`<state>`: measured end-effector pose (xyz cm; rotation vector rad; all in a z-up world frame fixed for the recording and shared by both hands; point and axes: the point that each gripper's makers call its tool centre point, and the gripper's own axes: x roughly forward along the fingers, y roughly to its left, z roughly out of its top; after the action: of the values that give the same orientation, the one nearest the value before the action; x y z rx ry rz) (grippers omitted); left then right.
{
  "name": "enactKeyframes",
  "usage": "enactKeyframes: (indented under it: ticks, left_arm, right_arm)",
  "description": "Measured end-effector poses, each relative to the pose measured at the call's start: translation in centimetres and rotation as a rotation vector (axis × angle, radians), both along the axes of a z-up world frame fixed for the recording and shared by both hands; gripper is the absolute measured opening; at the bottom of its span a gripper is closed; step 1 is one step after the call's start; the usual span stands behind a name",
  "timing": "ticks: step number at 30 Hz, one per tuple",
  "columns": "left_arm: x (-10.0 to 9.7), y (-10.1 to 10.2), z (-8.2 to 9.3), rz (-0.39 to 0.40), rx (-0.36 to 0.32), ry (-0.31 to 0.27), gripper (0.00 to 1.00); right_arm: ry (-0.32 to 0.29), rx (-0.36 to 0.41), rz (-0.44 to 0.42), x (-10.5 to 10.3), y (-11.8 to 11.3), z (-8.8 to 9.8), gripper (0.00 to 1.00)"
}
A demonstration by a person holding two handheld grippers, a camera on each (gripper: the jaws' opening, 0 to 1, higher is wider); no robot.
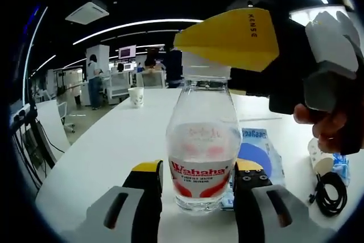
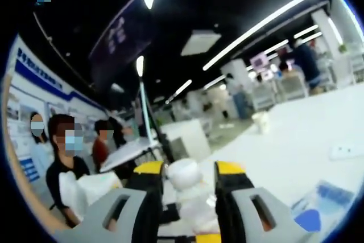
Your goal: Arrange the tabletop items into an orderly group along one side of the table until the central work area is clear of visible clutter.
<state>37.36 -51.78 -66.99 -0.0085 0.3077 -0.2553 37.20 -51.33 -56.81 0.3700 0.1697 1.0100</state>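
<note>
A clear Wahaha water bottle [image 1: 203, 152] with a red label stands upright on the white table [image 1: 102, 146]. My left gripper [image 1: 199, 172] is shut on its lower body, one yellow-tipped jaw pressed against each side. My right gripper [image 1: 227, 41], held by a hand, comes in from the upper right, and its yellow jaw covers the bottle's white cap [image 1: 206, 71]. In the right gripper view the cap [image 2: 183, 174] sits between the two yellow tips of my right gripper [image 2: 190, 169], which looks shut on it.
A blue-and-white packet [image 1: 259, 152] lies just behind the bottle. A black coiled cable [image 1: 330, 192] and a small lying bottle [image 1: 325, 162] are at the right. A paper cup [image 1: 136, 96] stands far back. People stand beyond the table's edge.
</note>
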Motion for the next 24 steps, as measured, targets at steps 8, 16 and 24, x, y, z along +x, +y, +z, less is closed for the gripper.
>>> enactKeyframes:
  ticks: [8,16,24]
  left_arm:
    - [-0.2,-0.1,0.4,-0.002,0.006,-0.01,0.54]
    - [-0.2,-0.2,0.5,-0.001,0.003,-0.009,0.56]
    - [-0.5,0.2,1.1,0.016,-0.001,-0.012,0.61]
  right_arm:
    - [-0.03,0.012,-0.016,0.3,-0.3,0.9,0.31]
    - [-0.01,-0.018,-0.025,0.3,-0.6,0.6,0.4]
    - [-0.023,-0.016,-0.036,0.5,-1.0,1.1,0.44]
